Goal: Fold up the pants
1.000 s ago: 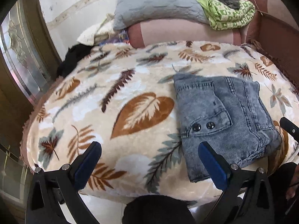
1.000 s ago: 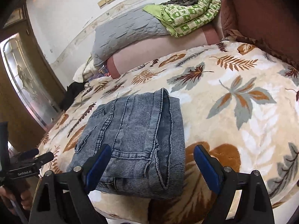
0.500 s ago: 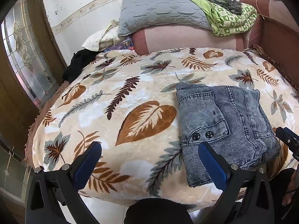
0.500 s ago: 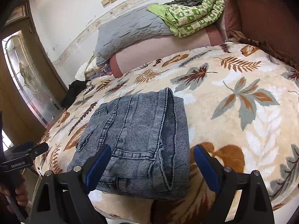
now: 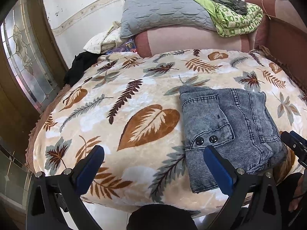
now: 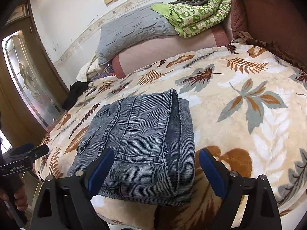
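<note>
Your pants (image 5: pixel 228 126) lie folded into a compact grey-blue denim rectangle on the bed's leaf-patterned blanket (image 5: pixel 134 99), close to the bed's near edge and toward its right-hand side as your left wrist camera sees it; the pocket flap with two dark snaps (image 5: pixel 206 139) faces up near the bundle's front left corner, and the seams run from the near edge toward the far one; in the right wrist view the same pants (image 6: pixel 145 140) show their stacked layers, with the folded edge along the right side and the hem ends toward the near edge. Your left gripper (image 5: pixel 153 164) hangs above the near edge of the bed with its blue-padded jaws spread wide and nothing between them; its right finger sits over the front left corner of the denim, but whether it touches the cloth you cannot tell from this angle. Your right gripper (image 6: pixel 156 164) also stands wide open, the near end of the bundle lying between its fingers with the pads clear of the fabric on both sides. At the far edge of the bed a grey pillow (image 5: pixel 163 13) rests on a pink bolster (image 5: pixel 191 40), with a green patterned quilt (image 5: pixel 236 19) beside it; a dark garment (image 5: pixel 80 67) lies at the far left corner.
</note>
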